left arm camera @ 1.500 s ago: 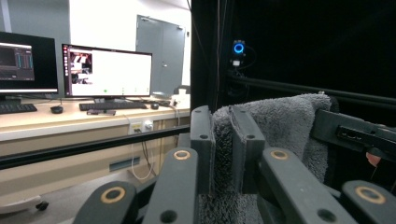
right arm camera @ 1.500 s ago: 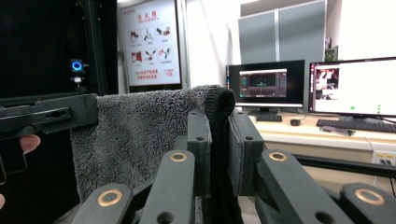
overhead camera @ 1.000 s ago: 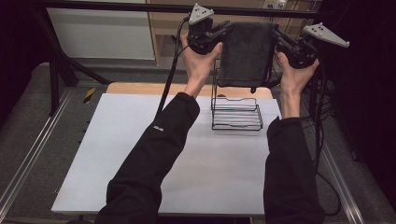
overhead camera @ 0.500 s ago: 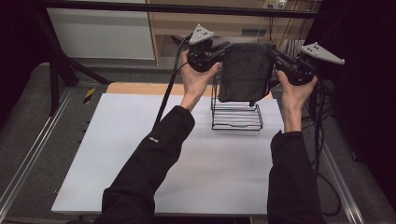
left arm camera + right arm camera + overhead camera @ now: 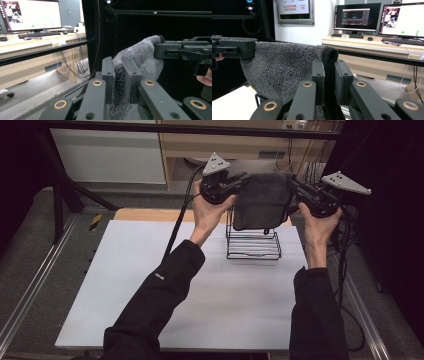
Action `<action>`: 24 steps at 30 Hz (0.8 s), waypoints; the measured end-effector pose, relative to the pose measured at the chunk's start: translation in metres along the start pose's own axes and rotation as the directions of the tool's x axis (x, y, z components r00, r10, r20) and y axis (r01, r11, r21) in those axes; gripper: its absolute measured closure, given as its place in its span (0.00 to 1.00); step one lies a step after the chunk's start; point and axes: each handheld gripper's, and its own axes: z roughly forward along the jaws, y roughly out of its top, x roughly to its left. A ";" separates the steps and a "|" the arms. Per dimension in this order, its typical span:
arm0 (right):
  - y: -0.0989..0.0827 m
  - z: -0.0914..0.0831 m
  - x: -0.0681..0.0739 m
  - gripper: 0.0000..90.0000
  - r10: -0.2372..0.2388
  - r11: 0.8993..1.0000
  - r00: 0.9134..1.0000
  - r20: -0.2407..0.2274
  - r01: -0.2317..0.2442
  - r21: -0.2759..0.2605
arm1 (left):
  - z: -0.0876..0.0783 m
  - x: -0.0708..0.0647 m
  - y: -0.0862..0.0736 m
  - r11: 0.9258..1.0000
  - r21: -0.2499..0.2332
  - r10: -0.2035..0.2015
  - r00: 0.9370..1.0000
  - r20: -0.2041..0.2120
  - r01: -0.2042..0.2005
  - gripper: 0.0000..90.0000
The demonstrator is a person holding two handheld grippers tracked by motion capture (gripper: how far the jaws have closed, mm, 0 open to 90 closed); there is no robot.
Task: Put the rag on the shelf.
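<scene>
A dark grey fluffy towel (image 5: 262, 201) hangs stretched between both grippers, above a black wire rack (image 5: 253, 241) at the table's far edge. My left gripper (image 5: 240, 179) is shut on the towel's upper left corner, and my right gripper (image 5: 293, 183) is shut on its upper right corner. In the left gripper view the towel (image 5: 140, 62) is pinched between the jaws of the left gripper (image 5: 119, 72), with the other gripper gripping farther off. The right gripper view shows the towel (image 5: 284, 67) spread wide, its folded edge clamped in the right gripper (image 5: 328, 72).
The white table top (image 5: 150, 285) spreads in front of the rack. A wooden strip (image 5: 150, 214) borders the table's far edge. Metal rails run along both sides. Desks with monitors (image 5: 357, 17) stand beyond the table.
Both grippers have come down and toward the person with the towel held between them. Its lower edge now hangs lower over the wire rack.
</scene>
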 end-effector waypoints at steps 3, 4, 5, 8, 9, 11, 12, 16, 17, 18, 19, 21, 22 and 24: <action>-0.002 -0.002 0.000 0.90 -0.006 1.000 1.000 0.000 0.006 0.006 | 0.001 -0.002 -0.003 1.000 0.009 0.002 1.000 0.002 -0.002 0.90; -0.003 -0.002 0.000 0.90 -0.005 1.000 1.000 0.000 0.005 0.008 | 0.001 -0.002 -0.003 1.000 0.016 0.005 1.000 0.004 -0.005 0.90; -0.004 -0.003 0.000 0.90 -0.006 1.000 1.000 -0.001 0.006 0.012 | 0.001 -0.003 -0.004 1.000 0.019 0.005 1.000 0.005 -0.005 0.90; -0.006 -0.006 0.000 0.90 -0.013 1.000 1.000 -0.006 0.013 0.020 | -0.001 -0.006 -0.007 1.000 0.021 0.007 1.000 0.011 -0.007 0.90; -0.007 -0.007 0.000 0.90 -0.017 1.000 1.000 -0.007 0.017 0.022 | -0.002 -0.007 -0.008 1.000 0.023 0.010 1.000 0.013 -0.011 0.90; -0.009 -0.010 0.001 0.90 -0.026 0.999 1.000 -0.009 0.026 0.023 | -0.003 -0.010 -0.010 0.999 0.027 0.018 1.000 0.015 -0.018 0.90; -0.010 -0.011 0.002 0.90 -0.030 0.999 1.000 -0.010 0.030 0.024 | -0.004 -0.012 -0.012 0.999 0.028 0.023 1.000 0.015 -0.024 0.90; -0.020 -0.015 0.004 0.90 -0.035 0.999 0.999 -0.010 0.035 0.027 | -0.005 -0.019 -0.020 0.998 0.042 0.041 0.999 0.010 -0.041 0.90; -0.023 -0.017 0.004 0.90 -0.032 0.999 0.999 -0.013 0.032 0.024 | -0.006 -0.021 -0.022 0.998 0.042 0.041 0.999 0.012 -0.041 0.90; -0.025 -0.018 0.004 0.90 -0.030 0.999 0.999 -0.015 0.031 0.022 | -0.007 -0.022 -0.024 0.998 0.042 0.044 0.999 0.015 -0.044 0.90; -0.027 -0.019 0.004 0.90 -0.035 0.999 0.999 -0.016 0.035 0.019 | -0.007 -0.023 -0.026 0.998 0.043 0.046 0.999 0.015 -0.047 0.90; -0.031 -0.021 0.006 0.90 -0.028 0.999 0.999 -0.019 0.028 0.019 | -0.008 -0.025 -0.030 0.997 0.050 0.049 0.999 0.017 -0.050 0.90; -0.032 -0.022 0.006 0.90 -0.037 0.999 0.999 -0.019 0.037 0.019 | -0.008 -0.026 -0.032 0.997 0.055 0.046 0.999 0.018 -0.047 0.90; -0.034 -0.023 0.007 0.90 -0.044 0.999 0.999 -0.020 0.045 0.024 | -0.009 -0.027 -0.035 0.997 0.059 0.043 0.999 0.020 -0.044 0.90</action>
